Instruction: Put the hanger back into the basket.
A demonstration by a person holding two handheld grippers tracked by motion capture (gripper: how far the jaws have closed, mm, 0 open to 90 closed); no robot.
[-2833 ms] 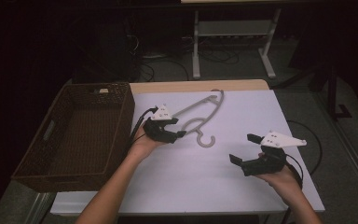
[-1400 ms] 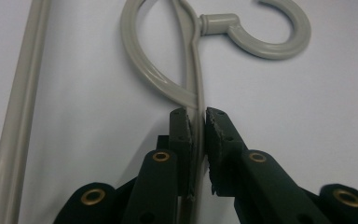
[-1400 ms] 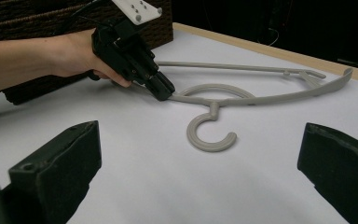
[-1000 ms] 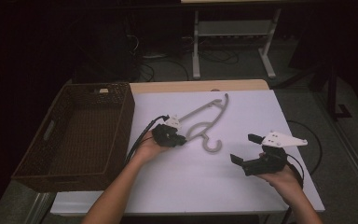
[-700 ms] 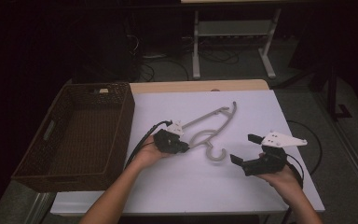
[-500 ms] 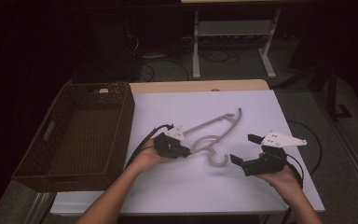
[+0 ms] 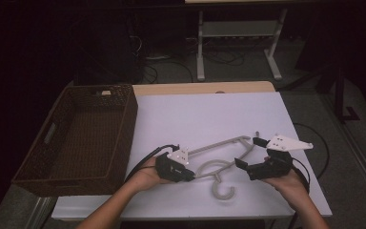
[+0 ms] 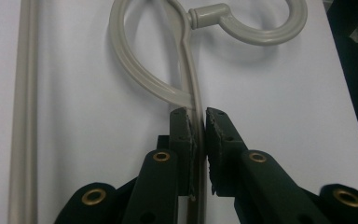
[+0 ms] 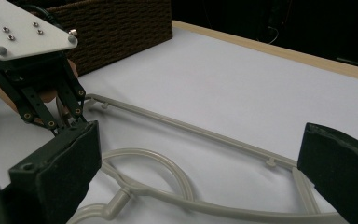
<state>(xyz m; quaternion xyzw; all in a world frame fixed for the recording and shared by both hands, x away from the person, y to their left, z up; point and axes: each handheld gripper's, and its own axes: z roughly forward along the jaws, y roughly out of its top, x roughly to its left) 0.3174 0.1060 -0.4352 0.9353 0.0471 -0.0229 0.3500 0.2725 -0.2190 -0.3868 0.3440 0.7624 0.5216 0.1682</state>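
Your left gripper (image 7: 191, 174) is clamped tight on one thin arm of the grey plastic hanger (image 7: 221, 167), the pads pressing on it from both sides just short of the loop below the hook, as the left gripper view makes plain (image 8: 196, 135). The hanger lies flat on the white table (image 7: 209, 114), to the right of the brown wicker basket (image 7: 81, 138) and well apart from it, with its hook (image 7: 224, 191) curling toward your side of the table and its long straight bar (image 7: 221, 143) running away on the far side. Your right gripper (image 7: 250, 156) sits at the hanger's right end, the end farthest from the basket, with its jaws spread wide and nothing between the pads; in the right gripper view the two black pads (image 9: 58, 175) stand on either side of the hanger's corner without touching it. From that same view your left gripper (image 9: 67, 122) shows beyond the hanger with the basket (image 9: 116, 28) behind it. The basket rests along the table's left edge, its long side nearly against the white surface.
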